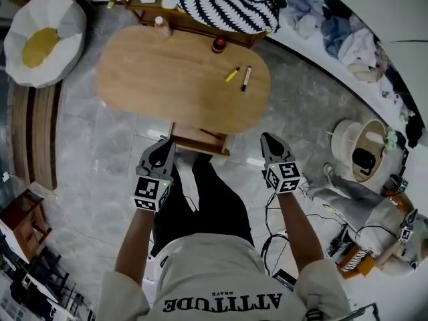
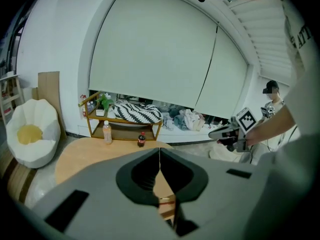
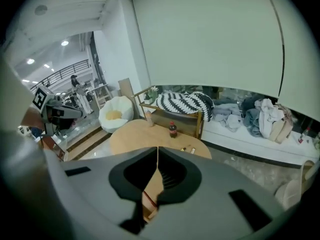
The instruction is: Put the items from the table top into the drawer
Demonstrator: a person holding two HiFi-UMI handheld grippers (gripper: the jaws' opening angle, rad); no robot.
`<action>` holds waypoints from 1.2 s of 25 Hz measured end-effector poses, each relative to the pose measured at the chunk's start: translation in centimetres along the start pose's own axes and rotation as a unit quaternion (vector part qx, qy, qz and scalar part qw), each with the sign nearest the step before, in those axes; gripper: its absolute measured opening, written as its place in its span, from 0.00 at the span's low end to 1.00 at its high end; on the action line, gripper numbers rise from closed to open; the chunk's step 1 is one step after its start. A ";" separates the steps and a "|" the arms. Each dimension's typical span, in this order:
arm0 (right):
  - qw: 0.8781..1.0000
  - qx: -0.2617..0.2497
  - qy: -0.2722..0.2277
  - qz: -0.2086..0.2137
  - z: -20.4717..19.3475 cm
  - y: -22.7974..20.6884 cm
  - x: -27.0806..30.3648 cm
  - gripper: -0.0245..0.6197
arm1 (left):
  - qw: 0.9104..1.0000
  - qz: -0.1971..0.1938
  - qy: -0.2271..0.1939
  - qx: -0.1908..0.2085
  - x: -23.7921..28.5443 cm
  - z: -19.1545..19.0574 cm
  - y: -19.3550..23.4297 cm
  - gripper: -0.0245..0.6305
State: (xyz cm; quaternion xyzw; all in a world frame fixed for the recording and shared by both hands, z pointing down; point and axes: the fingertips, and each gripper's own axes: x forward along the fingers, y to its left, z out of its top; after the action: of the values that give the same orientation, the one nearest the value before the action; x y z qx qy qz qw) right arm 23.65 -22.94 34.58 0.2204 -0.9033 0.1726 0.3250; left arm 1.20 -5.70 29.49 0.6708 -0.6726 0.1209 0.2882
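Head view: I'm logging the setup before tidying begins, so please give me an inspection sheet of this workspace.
Surface: oval wooden table on a grey tiled floor.
Job's things: yellow marker, black marker, small dark red-capped bottle and pale plastic bottle on the tabletop; wooden drawer pulled open at the near edge.
Clutter: heap of loose clothes beyond the table.
Grippers: left tongs and right tongs both shut and empty, either side of the drawer.
Cables: dark cables on the floor.
Surroundings: white beanbag, wooden shelf with striped cloth, another person seated at the right.
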 end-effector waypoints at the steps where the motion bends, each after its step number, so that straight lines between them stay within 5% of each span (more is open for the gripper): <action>1: 1.000 0.003 0.005 0.000 -0.5 -0.3 1.1 0.07 | 1.000 -0.001 0.004 -0.002 0.5 -0.6 0.0 0.07; 12: 0.999 0.018 0.042 0.026 -3.8 -3.5 12.3 0.08 | 0.999 -0.002 0.038 -0.008 6.6 -6.4 2.4 0.07; 15: 0.998 0.017 0.053 0.027 -4.7 -4.8 15.5 0.16 | 0.999 -0.006 0.040 -0.013 8.5 -7.6 3.0 0.07; 30: 0.994 0.035 0.104 -0.019 -12.0 -12.4 29.8 0.20 | 0.996 -0.017 0.060 -0.064 15.6 -16.6 3.4 0.07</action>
State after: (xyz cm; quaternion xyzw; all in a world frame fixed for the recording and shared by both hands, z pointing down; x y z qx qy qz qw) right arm 15.54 -36.46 65.17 0.2300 -0.8537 0.2194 0.4124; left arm 2.71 -9.28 52.16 0.6537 -0.6489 0.1129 0.3726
